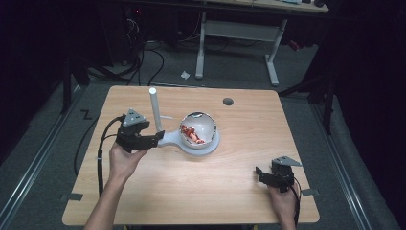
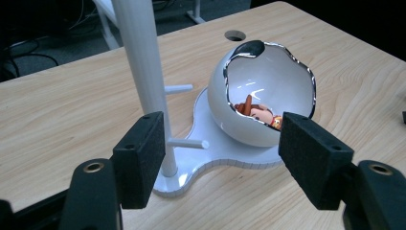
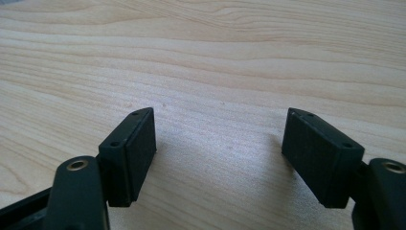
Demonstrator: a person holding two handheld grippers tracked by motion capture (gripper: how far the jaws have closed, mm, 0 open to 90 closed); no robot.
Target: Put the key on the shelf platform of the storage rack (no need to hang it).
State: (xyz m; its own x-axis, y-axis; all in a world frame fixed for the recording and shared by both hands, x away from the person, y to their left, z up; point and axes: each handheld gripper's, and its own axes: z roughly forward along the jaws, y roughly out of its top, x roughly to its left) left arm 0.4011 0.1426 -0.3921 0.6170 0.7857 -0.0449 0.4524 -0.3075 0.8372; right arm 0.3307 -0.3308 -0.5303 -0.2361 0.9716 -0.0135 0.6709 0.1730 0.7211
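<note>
Holding the left gripper (image 2: 218, 158) w/ jaws spread wide, you're hovering it at the white stand (image 2: 210, 158) near the table (image 1: 239, 191) centre, one pad just beside the upright post (image 2: 143, 72). An egg-shaped bowl (image 2: 258, 96) is sitting on the stand's base w/ a small reddish toy (image 2: 256, 112) inside. You're resting the right gripper (image 3: 218, 158) low over bare wood, jaws also spread, nothing btwn them.
</note>
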